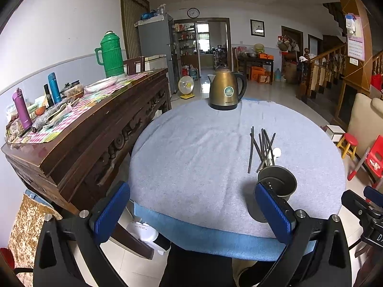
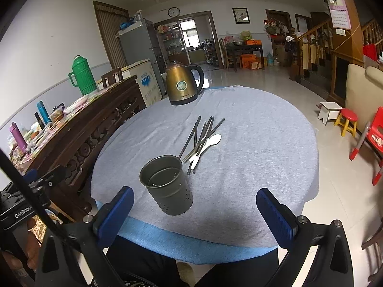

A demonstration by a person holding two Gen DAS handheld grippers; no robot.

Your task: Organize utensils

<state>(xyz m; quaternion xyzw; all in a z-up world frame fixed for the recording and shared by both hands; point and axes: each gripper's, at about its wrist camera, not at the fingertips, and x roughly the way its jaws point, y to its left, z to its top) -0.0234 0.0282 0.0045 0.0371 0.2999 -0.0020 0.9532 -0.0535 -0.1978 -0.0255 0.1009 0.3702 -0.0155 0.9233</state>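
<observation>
A grey metal utensil holder (image 2: 167,184) stands upright and empty near the front edge of the round table; in the left wrist view the holder (image 1: 278,184) is partly hidden behind a blue finger. Behind it lie several dark chopsticks (image 2: 203,136) (image 1: 261,148) and a white spoon (image 2: 207,144) (image 1: 275,154), loose on the cloth. My left gripper (image 1: 191,205) is open over the near table edge, left of the holder. My right gripper (image 2: 195,211) is open too, held just in front of the holder, with nothing between its fingers.
A bronze electric kettle (image 2: 183,83) (image 1: 226,88) stands at the table's far side on the grey cloth (image 2: 251,143). A dark wooden sideboard (image 1: 79,138) crowded with bottles and a green thermos (image 1: 110,55) runs along the left. Red and yellow stools (image 2: 347,122) sit at right.
</observation>
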